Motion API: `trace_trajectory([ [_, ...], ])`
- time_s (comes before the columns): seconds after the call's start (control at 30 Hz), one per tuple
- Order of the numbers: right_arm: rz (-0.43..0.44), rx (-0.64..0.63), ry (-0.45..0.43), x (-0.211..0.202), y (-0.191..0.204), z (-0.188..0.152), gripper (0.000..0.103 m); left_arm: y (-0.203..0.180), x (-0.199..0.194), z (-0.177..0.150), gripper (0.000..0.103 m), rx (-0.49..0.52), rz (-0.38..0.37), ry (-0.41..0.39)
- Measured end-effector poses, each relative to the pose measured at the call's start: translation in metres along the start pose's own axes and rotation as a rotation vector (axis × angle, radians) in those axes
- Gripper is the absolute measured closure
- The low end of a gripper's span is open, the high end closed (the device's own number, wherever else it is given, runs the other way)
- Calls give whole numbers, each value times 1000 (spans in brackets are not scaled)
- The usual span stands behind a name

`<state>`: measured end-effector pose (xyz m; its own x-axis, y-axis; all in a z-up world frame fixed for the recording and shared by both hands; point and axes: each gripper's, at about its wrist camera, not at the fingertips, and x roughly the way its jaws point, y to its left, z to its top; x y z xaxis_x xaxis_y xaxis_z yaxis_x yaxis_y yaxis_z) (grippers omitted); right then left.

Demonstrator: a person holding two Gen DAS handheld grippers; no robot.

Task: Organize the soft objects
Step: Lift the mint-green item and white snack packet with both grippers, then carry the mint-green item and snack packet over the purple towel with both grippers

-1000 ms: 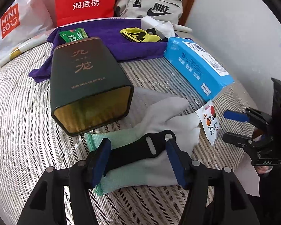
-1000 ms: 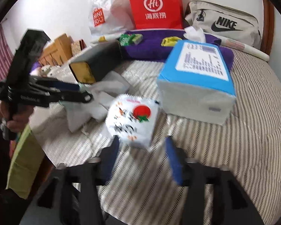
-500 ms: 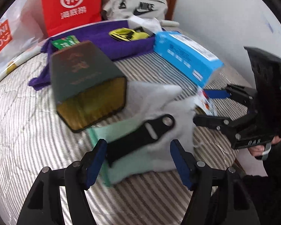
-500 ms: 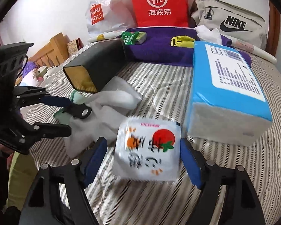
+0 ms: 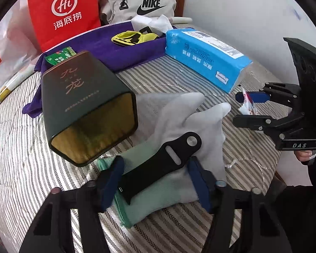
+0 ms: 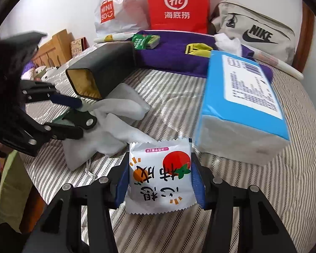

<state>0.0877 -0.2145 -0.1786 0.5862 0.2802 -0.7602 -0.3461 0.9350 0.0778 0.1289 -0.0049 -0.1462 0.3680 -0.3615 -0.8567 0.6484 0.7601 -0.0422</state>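
Observation:
A grey sock with a mint-green cuff [image 5: 179, 116] lies on the striped bed, and a black strap [image 5: 164, 162] rests across it. My left gripper [image 5: 157, 181] straddles both; its jaws are closing and the blue pads press the sock's sides, bunching it. In the right wrist view the sock [image 6: 107, 130] rises toward the left gripper [image 6: 78, 116]. My right gripper [image 6: 160, 183] is closing, pads against both edges of a white snack packet [image 6: 160, 177] with a red tomato print. The left wrist view shows that packet [image 5: 247, 105] between the right gripper [image 5: 237, 108] fingers.
A dark green box [image 5: 80, 97] lies on its side just behind the sock. A blue tissue pack [image 5: 204, 59] sits to the right. A purple towel [image 5: 107, 48] carries a yellow item [image 5: 132, 37] and a green packet [image 5: 59, 55]. A red bag [image 5: 65, 12] and a Nike bag [image 5: 141, 4] line the back.
The right gripper came forward around the white packet and closed onto its sides. The left jaws widened, then narrowed on the sock, which is now bunched with its toe raised.

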Motion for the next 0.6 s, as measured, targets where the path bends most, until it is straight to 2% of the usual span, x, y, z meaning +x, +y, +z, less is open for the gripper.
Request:
trace_trajectory([
  [0.03, -4, 5, -5, -3, -2, -1, 51, 1, -1, -1, 54, -17, -4, 2],
  [0.3, -35, 47, -31, -22, -23, -12, 51, 4, -9, -7, 70, -187, -16, 28],
  [0.4, -43, 69, -35, -25, -32, -16, 51, 4, -14, -7, 79, -216, -37, 25],
  [0.53, -65, 96, -46, -29, -44, -20, 51, 6, -15, -1, 91, -236, -27, 19],
  [0.6, -85, 106, -45, -29, -49, -20, 51, 6, -14, 4, 93, -229, -24, 14],
])
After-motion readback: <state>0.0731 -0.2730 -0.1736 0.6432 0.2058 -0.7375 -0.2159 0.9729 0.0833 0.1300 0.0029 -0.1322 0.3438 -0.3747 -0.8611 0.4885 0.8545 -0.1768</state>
